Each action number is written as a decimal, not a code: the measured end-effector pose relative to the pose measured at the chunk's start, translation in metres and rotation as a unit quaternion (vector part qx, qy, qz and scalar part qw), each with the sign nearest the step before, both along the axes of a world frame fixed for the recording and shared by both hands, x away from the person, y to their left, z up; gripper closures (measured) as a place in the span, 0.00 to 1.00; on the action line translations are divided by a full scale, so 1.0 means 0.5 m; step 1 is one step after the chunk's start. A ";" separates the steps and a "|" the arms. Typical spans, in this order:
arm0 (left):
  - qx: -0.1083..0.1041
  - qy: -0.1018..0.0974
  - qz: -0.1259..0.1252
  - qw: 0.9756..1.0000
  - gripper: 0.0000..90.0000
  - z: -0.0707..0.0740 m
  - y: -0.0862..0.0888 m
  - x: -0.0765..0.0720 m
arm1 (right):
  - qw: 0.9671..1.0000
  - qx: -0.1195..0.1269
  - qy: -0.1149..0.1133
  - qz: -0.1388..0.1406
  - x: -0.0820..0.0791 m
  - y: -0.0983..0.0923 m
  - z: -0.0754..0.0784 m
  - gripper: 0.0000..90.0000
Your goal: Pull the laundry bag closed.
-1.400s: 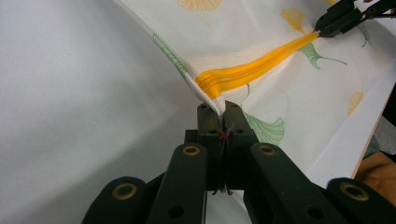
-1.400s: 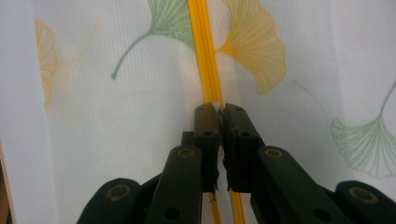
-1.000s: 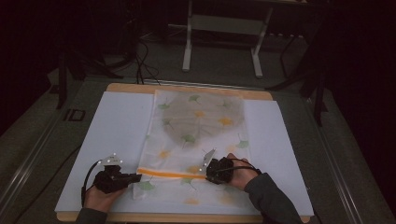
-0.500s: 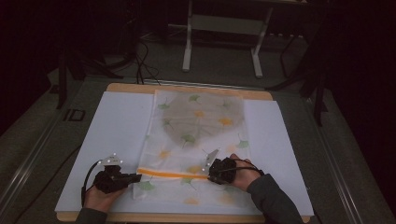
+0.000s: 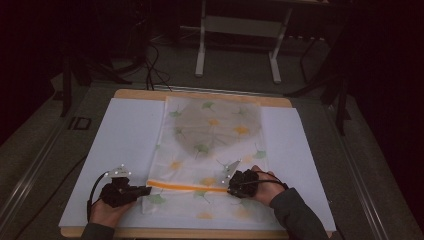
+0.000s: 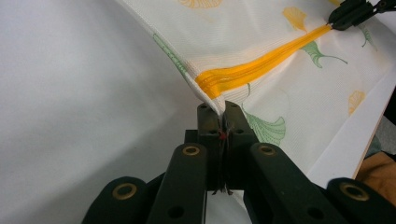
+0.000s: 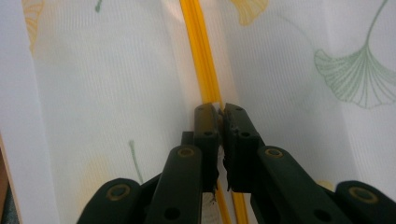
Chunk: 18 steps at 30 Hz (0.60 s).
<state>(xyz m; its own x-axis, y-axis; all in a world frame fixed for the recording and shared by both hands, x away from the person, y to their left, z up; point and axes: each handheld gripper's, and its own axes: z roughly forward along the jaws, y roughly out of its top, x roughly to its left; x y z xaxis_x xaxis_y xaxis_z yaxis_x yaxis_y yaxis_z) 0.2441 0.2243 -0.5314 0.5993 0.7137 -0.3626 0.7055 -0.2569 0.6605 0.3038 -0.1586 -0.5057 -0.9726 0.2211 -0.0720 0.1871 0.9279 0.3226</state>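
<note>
A mesh bag [image 5: 210, 150] printed with leaves is lying flat on a white sheet [image 5: 125, 140] over the surface, its orange zipper [image 5: 187, 186] running across the near end. The bag's left edge, just beside the zipper's end, is being pinched by the clenched left gripper [image 6: 221, 111]. The zipper [image 7: 201, 51] itself is being grasped by the right gripper [image 7: 219, 111], jaws clamped on what is judged to be the slider; the pull itself cannot be made out.

Risks noted: thin mesh could be torn or slipped from the left grip if tension is being applied unevenly. The slider could be jammed by fabric being drawn into the teeth. The bag could be dragged across the sheet should the anchor fail.
</note>
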 end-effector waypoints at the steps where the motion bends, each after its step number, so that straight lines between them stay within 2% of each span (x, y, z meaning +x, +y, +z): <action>1: 0.000 0.000 0.000 1.000 0.98 0.000 0.000 0.000 | 1.000 0.000 0.000 0.000 0.000 0.000 0.000 0.94; 18: 0.000 0.000 0.001 1.000 0.98 0.000 0.001 -0.001 | 1.000 -0.008 -0.001 -0.012 -0.003 -0.036 0.002 0.94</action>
<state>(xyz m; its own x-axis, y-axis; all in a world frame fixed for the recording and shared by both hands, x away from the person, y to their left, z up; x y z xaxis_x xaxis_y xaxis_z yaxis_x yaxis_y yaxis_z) 0.2437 0.2246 -0.5313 0.5972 0.7153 -0.3627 0.7063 -0.2548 0.6605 0.3022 -0.1767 -0.5048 -0.9666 0.2440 -0.0781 0.2093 0.9278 0.3087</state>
